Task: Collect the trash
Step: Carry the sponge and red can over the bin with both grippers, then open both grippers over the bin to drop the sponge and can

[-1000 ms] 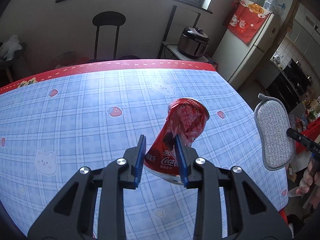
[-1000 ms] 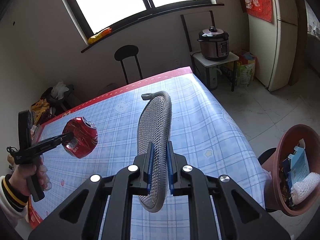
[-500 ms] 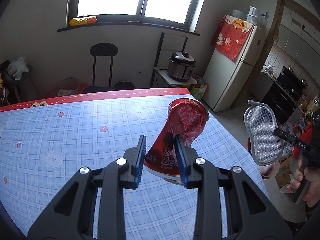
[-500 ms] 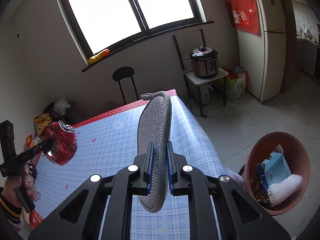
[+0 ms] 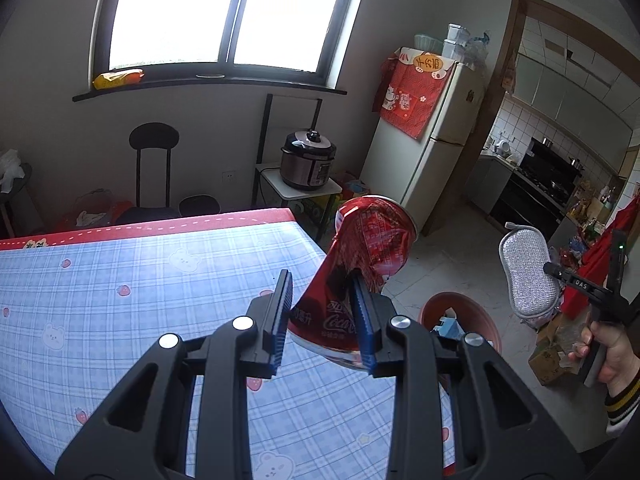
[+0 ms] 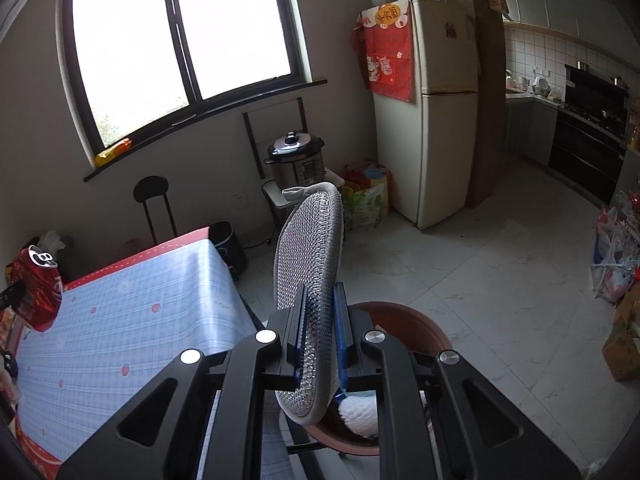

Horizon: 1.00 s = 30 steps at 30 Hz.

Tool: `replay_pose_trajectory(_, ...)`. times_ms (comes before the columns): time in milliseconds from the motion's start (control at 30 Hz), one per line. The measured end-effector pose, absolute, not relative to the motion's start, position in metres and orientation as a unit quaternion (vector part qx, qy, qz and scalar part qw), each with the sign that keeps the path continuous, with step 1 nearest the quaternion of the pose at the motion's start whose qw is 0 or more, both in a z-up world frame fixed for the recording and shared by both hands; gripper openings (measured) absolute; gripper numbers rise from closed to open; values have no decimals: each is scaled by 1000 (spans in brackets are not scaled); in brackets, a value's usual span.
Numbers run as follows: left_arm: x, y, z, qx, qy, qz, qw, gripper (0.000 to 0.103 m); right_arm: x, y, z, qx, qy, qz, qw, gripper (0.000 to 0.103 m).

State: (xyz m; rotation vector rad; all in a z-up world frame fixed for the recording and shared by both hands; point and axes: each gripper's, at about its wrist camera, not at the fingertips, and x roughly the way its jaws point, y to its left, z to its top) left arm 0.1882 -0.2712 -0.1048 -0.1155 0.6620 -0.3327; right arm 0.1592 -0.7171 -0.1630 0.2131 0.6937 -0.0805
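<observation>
One blue checked tablecloth (image 5: 120,300) borders pale floor tiles (image 6: 500,280).

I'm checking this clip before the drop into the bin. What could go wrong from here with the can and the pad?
1. The crushed cola can is pinched off-centre in the left tongs, mostly against one finger, so it may twist loose early.
2. It sits near the table edge, not over the brown bin, so it could land on the floor.
3. The grey mesh pad in the right tongs hangs over the bin and might fall in as trash.
</observation>
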Motion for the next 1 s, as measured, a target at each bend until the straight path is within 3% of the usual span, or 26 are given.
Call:
replay_pose_trajectory(500,180,-341,-102,-55,315,-167,933,32,190,-772,-184,69,392,-53,916,15)
replay_pose_trajectory(600,180,-354,-99,-45,312,-175,933,32,190,-773,-178,73,383,-54,919,30)
replay_pose_trajectory(767,183,-378,-96,-27,312,-192,930,32,181,-779,-163,81,367,-54,925,66)
replay_pose_trajectory(867,185,-394,-97,-16,314,-209,926,32,169,-780,-153,87,357,-52,929,83)
replay_pose_trajectory(1000,188,-421,-101,-5,317,-238,918,32,151,-784,-138,86,342,-62,934,94)
